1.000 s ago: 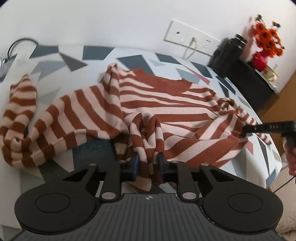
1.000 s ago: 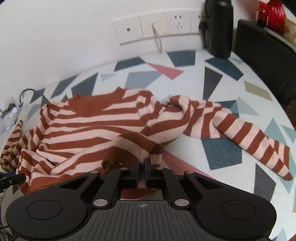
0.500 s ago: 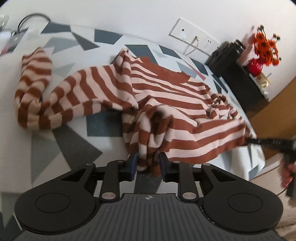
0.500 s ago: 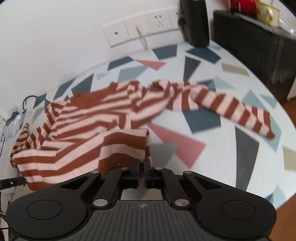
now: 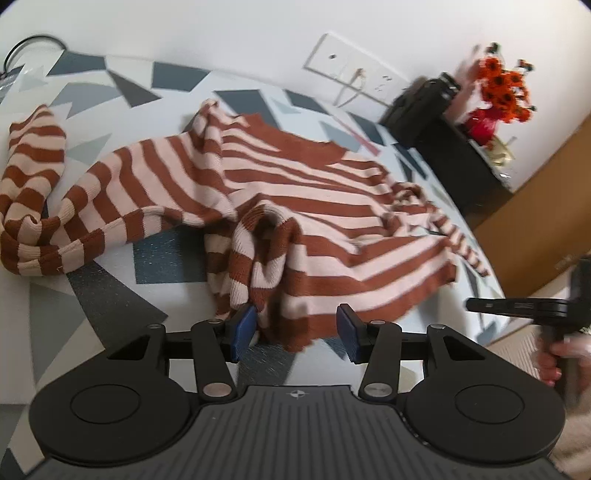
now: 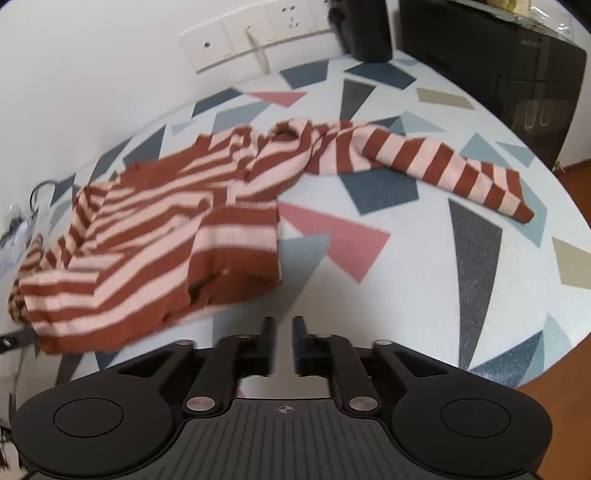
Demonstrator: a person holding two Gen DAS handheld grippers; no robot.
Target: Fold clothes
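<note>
1. Patterned with grey, blue and pink triangles, the white tabletop (image 6: pixel 424 266) stands against a white wall with a row of wall sockets (image 6: pixel 255 35); a black appliance (image 6: pixel 491 59) sits at its far right end and orange flowers in a red vase (image 5: pixel 498 96) stand beyond it.

2. A brown-and-pink striped sweater (image 5: pixel 295 192) lies across the table, chest up, collar toward the wall. One sleeve (image 5: pixel 40 192) curls away to the left; the other sleeve (image 6: pixel 424 162) stretches out to the right.

3. What has changed: a second ago both grippers were clamped on the hem, one at each lower corner, and the body was bunched and partly lifted. Since then the hem has been drawn toward the near edge of the table, and the body now lies flatter and more spread.

4. The left gripper (image 5: pixel 293 326) is opening. Its blue pads (image 5: pixel 245 326) stand apart, and a ridge of hem cloth rests between them against the left pad; the right pad is clear of it, so nothing is gripped.

5. The right gripper (image 6: pixel 284 341) is just starting to part as well. A narrow gap shows between its jaws, with nothing in it; the right hem corner (image 6: pixel 236 266) lies on the table just beyond the fingertips, blurred.

6. My reading: the spreading step is ending with both corners let go. The left corner is not yet flat, a fold standing up there. The sleeves lie out to the sides, so bringing them in over the body looks like the next job.
</note>
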